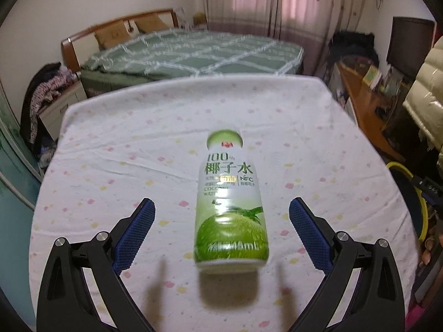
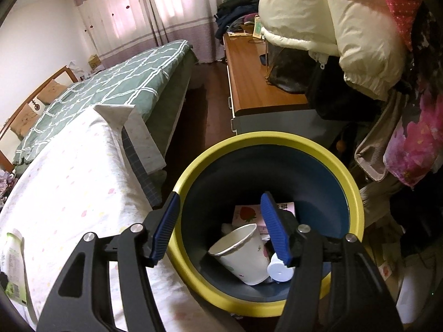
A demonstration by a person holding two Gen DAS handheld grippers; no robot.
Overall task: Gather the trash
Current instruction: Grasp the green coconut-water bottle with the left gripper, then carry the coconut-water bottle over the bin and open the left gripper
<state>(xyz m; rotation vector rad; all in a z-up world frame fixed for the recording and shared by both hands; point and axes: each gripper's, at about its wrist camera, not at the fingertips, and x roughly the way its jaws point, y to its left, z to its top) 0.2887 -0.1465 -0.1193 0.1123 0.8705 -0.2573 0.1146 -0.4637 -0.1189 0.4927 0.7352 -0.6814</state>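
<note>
A green and white coconut water bottle (image 1: 231,207) lies on the spotted tablecloth (image 1: 124,144), base toward me. My left gripper (image 1: 221,202) is open, its blue pads (image 1: 135,232) standing wide on either side of the bottle without touching it. My right gripper (image 2: 220,196) is open above the yellow-rimmed blue bin (image 2: 357,193), with nothing between its fingers. Inside the bin lie a paper cup (image 2: 243,254), a strawberry carton (image 2: 246,213) and a white cap (image 2: 279,271). The bottle (image 2: 12,265) also shows at the far left edge of the right wrist view.
The bin's rim (image 1: 415,193) stands just off the table's right edge. A bed (image 1: 188,52) lies beyond the table. A wooden dresser (image 2: 254,72) with clothes and a cream puffer jacket (image 2: 332,22) crowds the right side behind the bin.
</note>
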